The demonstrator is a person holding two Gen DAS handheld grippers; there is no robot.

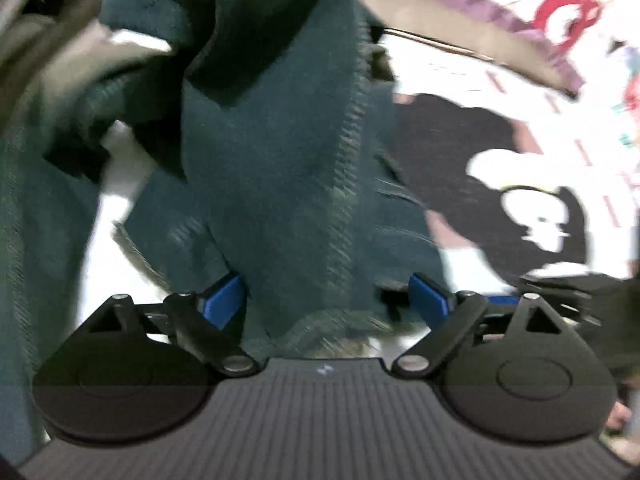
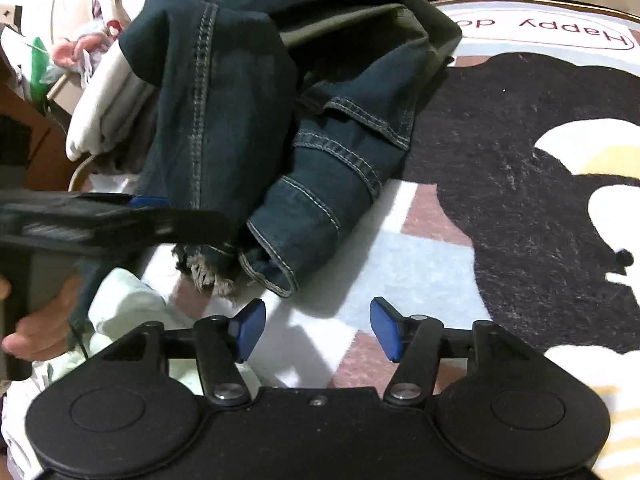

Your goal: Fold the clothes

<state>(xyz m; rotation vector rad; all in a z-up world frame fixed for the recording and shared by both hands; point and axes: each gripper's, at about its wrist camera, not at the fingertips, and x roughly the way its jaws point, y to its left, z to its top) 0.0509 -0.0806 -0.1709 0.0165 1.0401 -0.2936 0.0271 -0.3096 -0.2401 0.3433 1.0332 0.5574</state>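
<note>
Left wrist view is blurred, and dark teal denim jeans [image 1: 280,152] fill most of it. The left gripper [image 1: 326,300] has its blue pads wide apart; the denim hangs down between them, but I cannot tell if a pad touches it, because the cloth covers part of the left pad. Behind, a rug [image 1: 460,152] with a black cartoon figure is only partly seen, and a purple-edged cloth [image 1: 460,4] crosses the top.

In the right wrist view the jeans [image 2: 248,120] lie crumpled on the rug [image 2: 500,184], with one frayed hem [image 2: 208,272] near the camera. The right gripper [image 2: 318,330] stands open above bare rug, with nothing between its pads. At the left edge the left gripper [image 2: 148,202] reaches into the denim; its tips are hidden. The hand [image 2: 36,320] holding it is cut off by the edge.
</note>
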